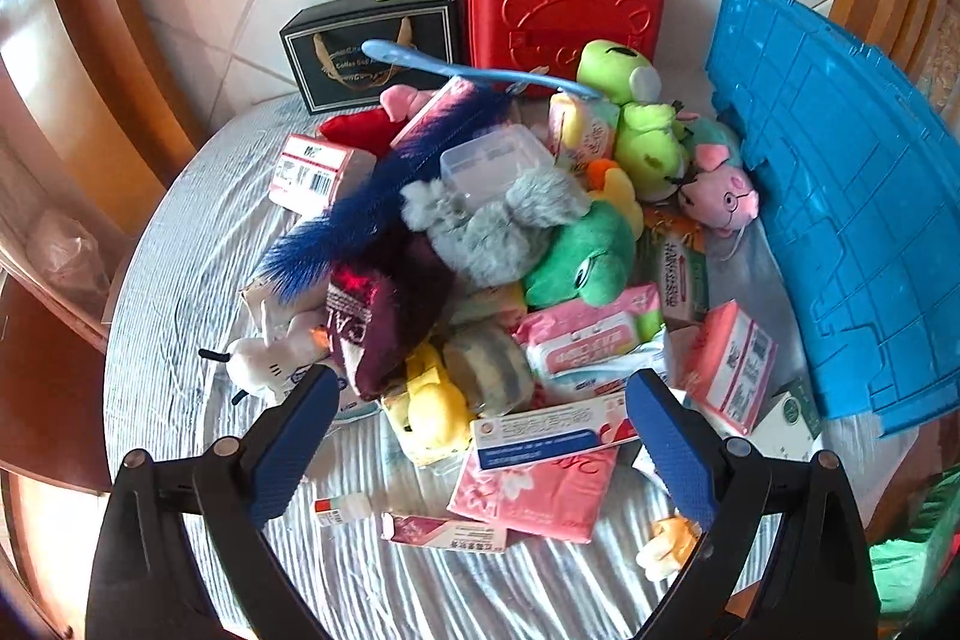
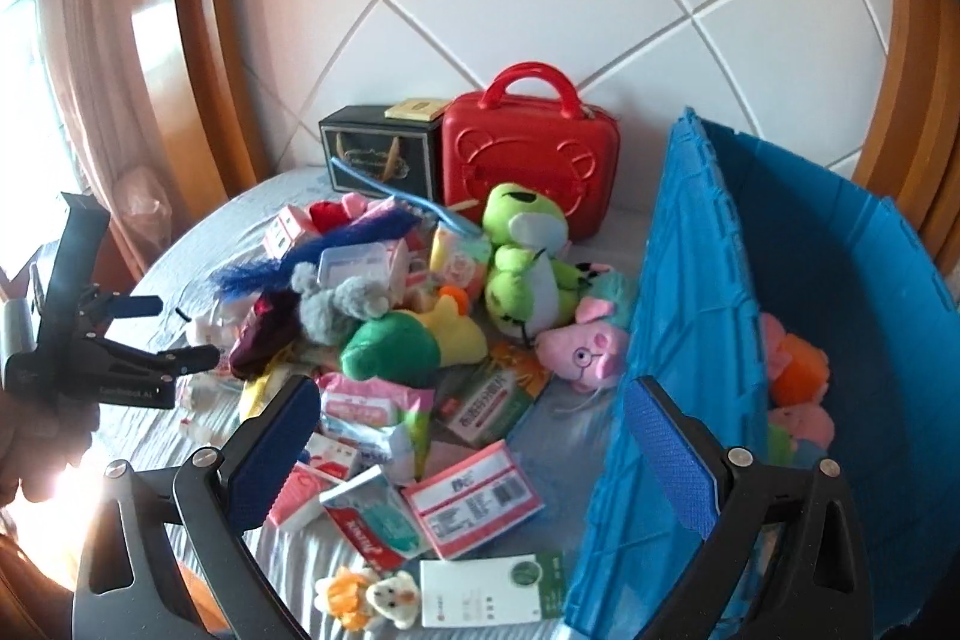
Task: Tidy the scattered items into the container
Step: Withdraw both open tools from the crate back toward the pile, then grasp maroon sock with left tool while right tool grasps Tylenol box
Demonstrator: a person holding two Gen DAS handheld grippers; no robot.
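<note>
Left gripper (image 1: 480,436) held wide apart above the near side of the pile, nothing between its blue pads (image 1: 294,436); seen side-on at the bed's left edge from the right wrist camera. Right gripper (image 2: 471,451) likewise spread and empty, poised over the boxes at the bed's near right, its right finger in front of the crate's wall. Blue crate (image 2: 690,316) standing at the right edge of the bed (image 1: 180,244), already holding an orange toy (image 2: 801,370) and a pink toy (image 2: 801,424) at its bottom. Heaped mid-bed: blue duster (image 1: 360,208) lying across the top, clear tub (image 1: 492,157) beside it, grey plush (image 1: 486,232) below, green plush (image 1: 585,253) touching the grey one, frog (image 1: 642,118) upright behind, pink pig (image 1: 720,196) just beside the crate wall. Flat packets and boxes scattered along the near edge, among them a pink tissue pack (image 1: 534,490) and a white card (image 2: 486,589). Red case (image 1: 558,10) and black box (image 1: 372,46) side by side against the tiled wall at the far edge.
</note>
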